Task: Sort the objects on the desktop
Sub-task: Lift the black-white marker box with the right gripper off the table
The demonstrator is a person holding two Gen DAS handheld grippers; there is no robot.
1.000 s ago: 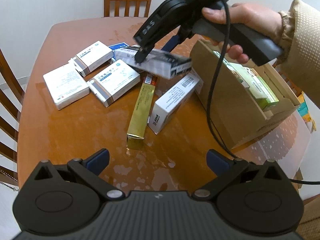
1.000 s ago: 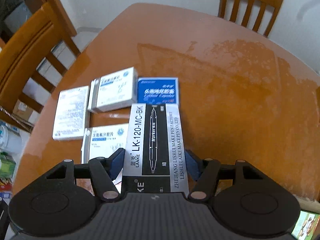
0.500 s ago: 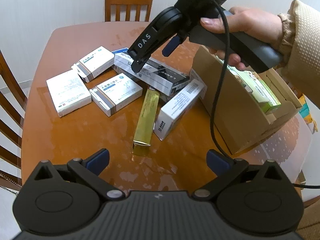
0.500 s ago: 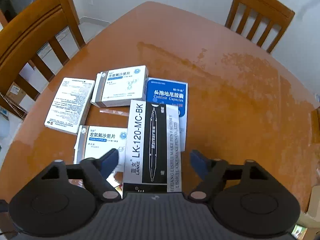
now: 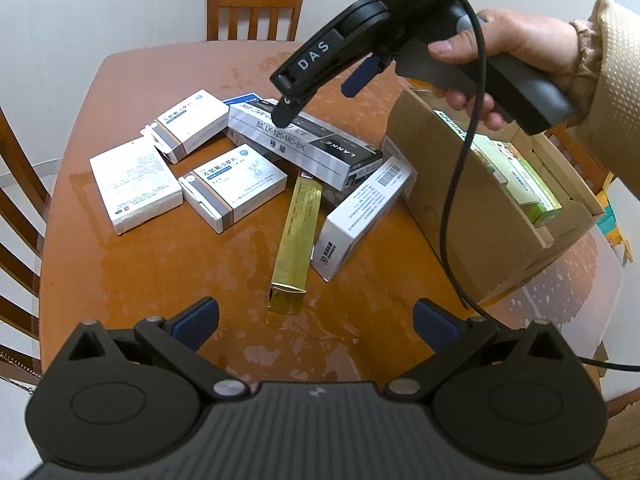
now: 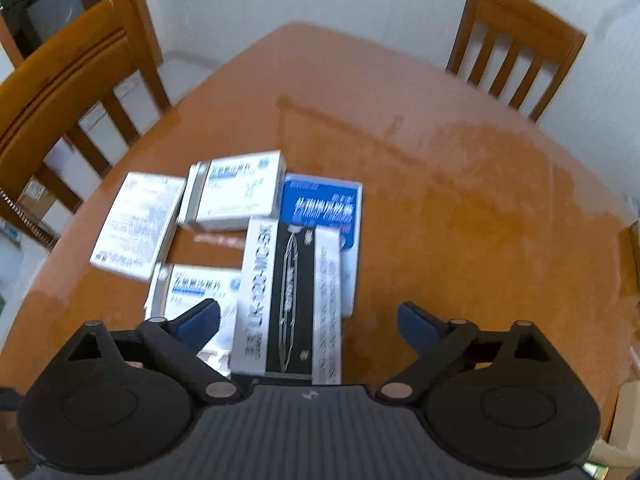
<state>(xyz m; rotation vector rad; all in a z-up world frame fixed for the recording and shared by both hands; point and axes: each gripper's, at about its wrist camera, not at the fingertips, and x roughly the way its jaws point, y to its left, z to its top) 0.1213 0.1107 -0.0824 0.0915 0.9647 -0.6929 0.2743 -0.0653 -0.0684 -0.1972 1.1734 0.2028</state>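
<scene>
A black and silver marker box (image 5: pixel 304 148) (image 6: pixel 288 300) lies on the pile of boxes in the middle of the wooden table (image 5: pixel 160 272), partly on a blue box (image 6: pixel 320 208). My right gripper (image 5: pixel 320 98) (image 6: pixel 308 322) hangs open just above it, with nothing between its fingers; a hand holds it. Around the marker box lie white medicine boxes (image 5: pixel 232 184), a long gold box (image 5: pixel 298 236) and a white barcode box (image 5: pixel 364 216). Low at the near edge of the table, my left gripper (image 5: pixel 316 320) is open and holds nothing.
An open cardboard box (image 5: pixel 460 208) stands at the right with green and white packs inside. Wooden chairs stand at the far side (image 5: pixel 256 4) and at the left (image 5: pixel 16 220). The right gripper's cable (image 5: pixel 452 220) hangs in front of the cardboard box.
My right gripper opened and let go of the marker box, which now rests on the pile. The gripper has risen and drawn back a little. My left gripper stayed open.
</scene>
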